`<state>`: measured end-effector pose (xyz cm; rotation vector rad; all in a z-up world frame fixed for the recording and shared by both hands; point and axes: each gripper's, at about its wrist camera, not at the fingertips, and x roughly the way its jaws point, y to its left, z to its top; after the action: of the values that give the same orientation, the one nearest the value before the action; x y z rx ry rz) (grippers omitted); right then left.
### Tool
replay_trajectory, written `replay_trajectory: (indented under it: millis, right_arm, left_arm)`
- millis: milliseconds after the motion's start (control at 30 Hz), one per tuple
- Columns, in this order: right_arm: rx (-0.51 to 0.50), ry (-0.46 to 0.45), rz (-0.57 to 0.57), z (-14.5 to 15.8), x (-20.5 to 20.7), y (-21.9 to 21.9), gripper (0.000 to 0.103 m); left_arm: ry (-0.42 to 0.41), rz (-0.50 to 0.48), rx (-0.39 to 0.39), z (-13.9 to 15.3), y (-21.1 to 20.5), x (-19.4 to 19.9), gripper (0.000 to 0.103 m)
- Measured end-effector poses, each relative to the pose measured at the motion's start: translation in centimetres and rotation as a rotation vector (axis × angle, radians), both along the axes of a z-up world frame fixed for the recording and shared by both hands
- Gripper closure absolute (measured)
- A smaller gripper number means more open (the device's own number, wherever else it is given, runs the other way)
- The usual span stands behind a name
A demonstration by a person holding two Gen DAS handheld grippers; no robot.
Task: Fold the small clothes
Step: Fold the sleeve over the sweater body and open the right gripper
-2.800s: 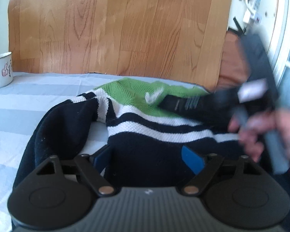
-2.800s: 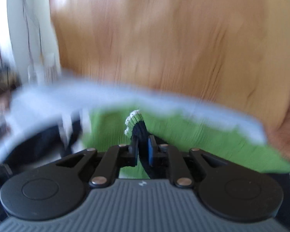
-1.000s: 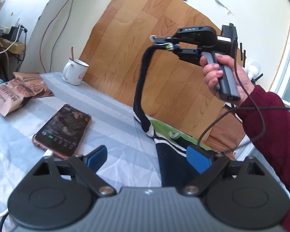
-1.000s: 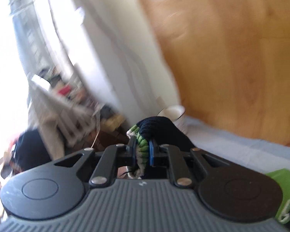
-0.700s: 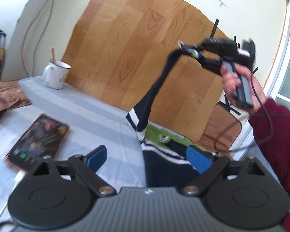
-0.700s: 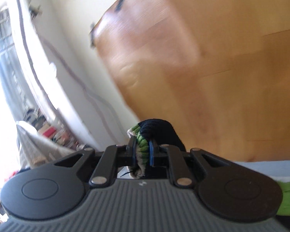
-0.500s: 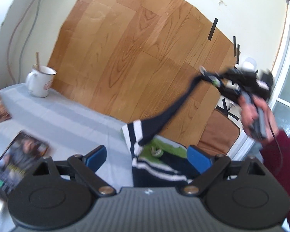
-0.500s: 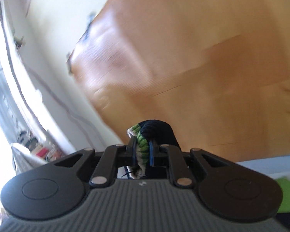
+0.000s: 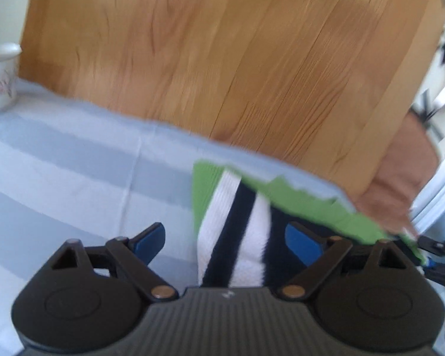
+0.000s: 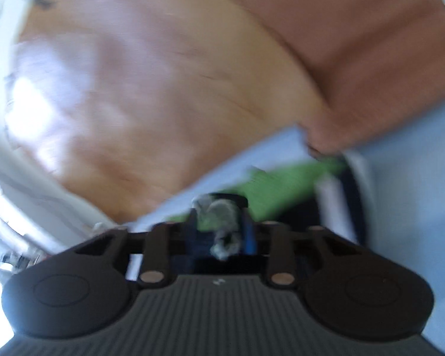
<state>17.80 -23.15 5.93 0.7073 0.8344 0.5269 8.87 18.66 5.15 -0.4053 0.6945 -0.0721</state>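
The striped sweater (image 9: 234, 231), in green, white and navy, lies on the bench (image 9: 74, 178) with its light blue striped cloth, near the back edge by the wood-grain panel (image 9: 222, 59). The left gripper (image 9: 225, 238) hovers over it with its jaws spread wide and nothing held. The right gripper (image 10: 221, 231) has just been opening its jaws; the sweater's cuff (image 10: 224, 216) sits loosely between its 2 blue pads, though blur hides any contact. A white mug (image 9: 0, 77) stands at the bench's far left.
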Motion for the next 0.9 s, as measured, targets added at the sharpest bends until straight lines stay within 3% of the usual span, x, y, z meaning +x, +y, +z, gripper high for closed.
replay_trajectory:
  millis: [67,133,200,267,367,433,533,600,633,700,800,900]
  right_arm:
    - [0.013,0.016,0.004,-1.0,-0.1,-0.4,0.049]
    - [0.003,0.009,0.022,-1.4,-0.3,-0.2,0.048]
    - [-0.066,-0.011,0.038,-1.4,-0.1,-0.2,0.052]
    - [-0.179,-0.042,0.045,-1.2,-0.1,0.7,0.094]
    - [-0.201,-0.135,-0.007,-0.3,-1.1,0.7,0.094]
    - [-0.296,-0.201,-0.026,0.6,-1.5,1.2,0.094]
    - [-0.482,-0.141,-0.025,-0.4,-0.8,2.1,0.085]
    - [-0.474,-0.139,-0.053,-0.4,-1.1,1.4,0.078]
    - [-0.452,-0.156,-0.08,0.1,-1.7,0.9,0.069]
    - [-0.416,-0.202,-0.103,1.1,-3.0,0.4,0.066]
    - [-0.395,-0.267,-0.025,2.7,-4.8,1.9,0.066]
    - [-0.42,-0.321,0.169,3.3,-6.1,6.5,0.066]
  left_arm:
    - [0.023,-0.01,0.004,-1.2,-0.7,0.6,0.023]
    - [-0.004,-0.017,0.071,-1.3,-1.7,0.3,0.049]
    - [-0.015,-0.027,0.096,-1.3,-2.1,0.1,0.081]
    - [-0.025,-0.008,0.119,-1.3,-2.3,-0.2,0.092]
    - [-0.051,0.031,0.106,-1.4,-1.6,-1.2,0.093]
    - [-0.042,0.04,0.115,-1.3,-1.5,-1.3,0.093]
    - [-0.025,0.058,0.137,-1.1,-2.1,-0.7,0.087]
    - [-0.027,0.074,0.123,-1.0,-1.7,-0.8,0.076]
    - [-0.03,0.083,0.106,-0.9,-1.3,-1.0,0.072]
    - [-0.038,0.087,0.066,-1.0,-0.7,-0.9,0.064]
    - [-0.048,0.088,0.029,-1.0,-0.3,-1.1,0.062]
    - [-0.06,0.08,0.034,-0.9,-0.5,-1.2,0.061]
